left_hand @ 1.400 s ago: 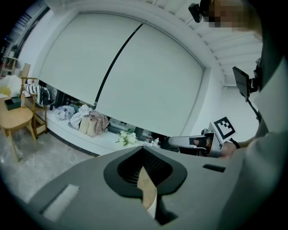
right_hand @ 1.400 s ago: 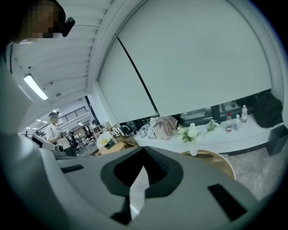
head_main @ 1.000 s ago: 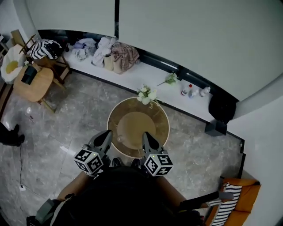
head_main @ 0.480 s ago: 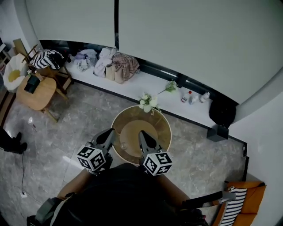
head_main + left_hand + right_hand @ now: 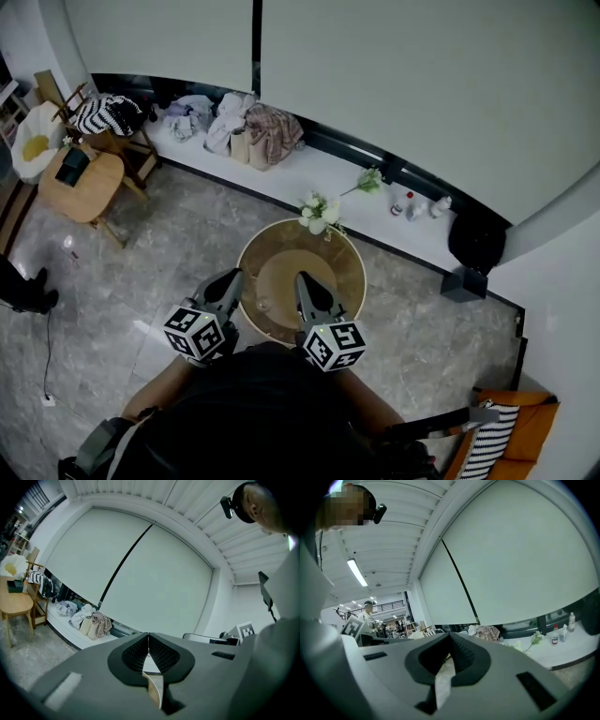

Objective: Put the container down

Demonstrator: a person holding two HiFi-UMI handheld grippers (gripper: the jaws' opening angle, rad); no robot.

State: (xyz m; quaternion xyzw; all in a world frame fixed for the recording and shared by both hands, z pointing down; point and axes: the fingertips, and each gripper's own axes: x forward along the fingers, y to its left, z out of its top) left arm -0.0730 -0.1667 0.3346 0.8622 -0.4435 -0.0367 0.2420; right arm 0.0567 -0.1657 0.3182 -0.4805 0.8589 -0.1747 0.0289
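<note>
The step in hand is the lowering. The container (image 5: 349,255), a wide round tub, hangs between the two grippers, in front of the person and above the floor (image 5: 169,234). Whether its bottom already touches the floor, the views do not show.

The left gripper (image 5: 234,278) has its jaws fully closed on the near rim (image 5: 154,689), which shows as a thin tan strip between the pads. The right gripper (image 5: 302,280) is closed in the same way, with a thin pale edge of the rim pinched between its pads. Both grippers point nearly level and hold the same side of the tub, so the far side has no support.

The next move probably calls for both hands to go down together at the same speed, so that the tub stays flat, and to open the jaws only when it rests on the floor.

Around it there are few obstacles. A bunch of flowers (image 5: 317,211) lies just beyond the far rim; whether it touches the tub cannot be told, and it may be pressed if the tub goes forward. Behind it runs a white ledge (image 5: 309,167) with clothes (image 5: 246,124) and small bottles (image 5: 413,203). A black box (image 5: 464,283) stands to the right and a wooden table (image 5: 80,186) far to the left, both well apart.
</note>
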